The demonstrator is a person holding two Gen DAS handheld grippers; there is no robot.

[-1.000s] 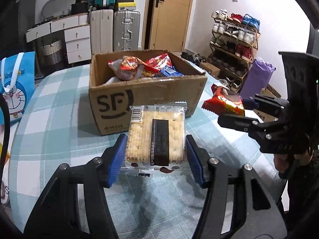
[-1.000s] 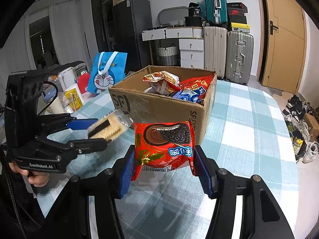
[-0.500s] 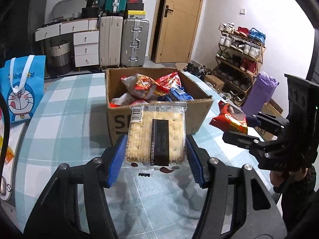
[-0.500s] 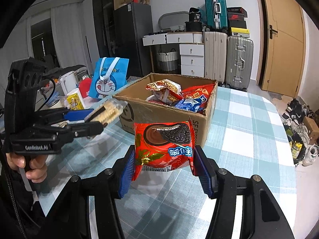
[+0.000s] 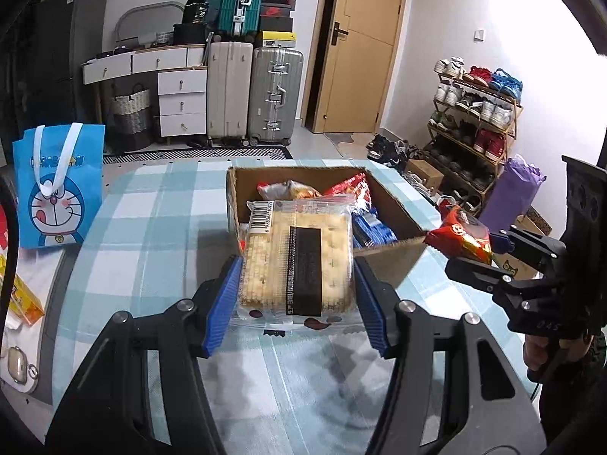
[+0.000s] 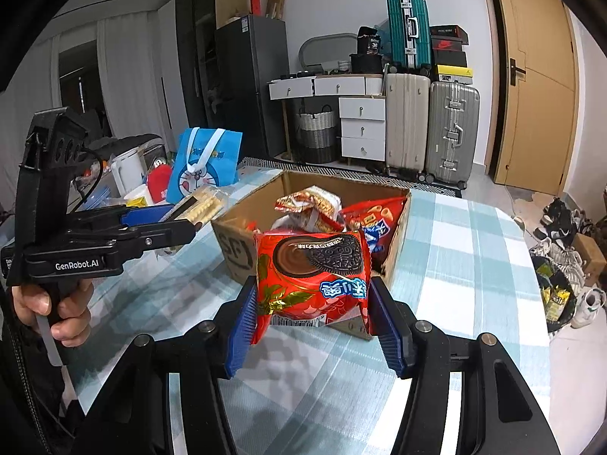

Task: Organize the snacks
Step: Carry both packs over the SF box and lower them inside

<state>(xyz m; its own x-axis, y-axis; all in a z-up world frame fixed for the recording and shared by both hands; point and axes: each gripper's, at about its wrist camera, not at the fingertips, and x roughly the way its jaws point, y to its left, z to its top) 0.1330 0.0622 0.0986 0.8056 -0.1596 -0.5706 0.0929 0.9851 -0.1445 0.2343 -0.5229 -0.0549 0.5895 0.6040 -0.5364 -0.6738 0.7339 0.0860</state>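
Two packets are clamped, one per gripper, and against the frames from a second ago both have risen and moved nearer the cardboard box [image 5: 383,258], whose inside I now look down into. My left gripper [image 5: 296,284] holds the clear cracker pack [image 5: 297,261] between its blue pads, hanging over the box's near wall. My right gripper [image 6: 313,305] grips the red cookie packet [image 6: 311,265], lifted in front of the box's near corner; from the left view that packet [image 5: 461,237] sits just beside the box's right edge. The box holds several snack bags [image 6: 311,204], red, white and blue; I cannot tell exactly how many.

Largest first in the room: pale walls, a tan door [image 5: 364,49], a dark tall cabinet [image 6: 250,87]. Then three suitcases [image 5: 275,94], a white drawer unit [image 5: 182,94], a shoe rack [image 5: 474,113] and a woven basket [image 5: 131,113]. The table [image 5: 151,227] wears a blue-and-white checked cloth. On its left edge stand a blue cartoon tote [image 5: 58,185], a white kettle [image 6: 127,172], and a small yellow carton [image 5: 22,295].
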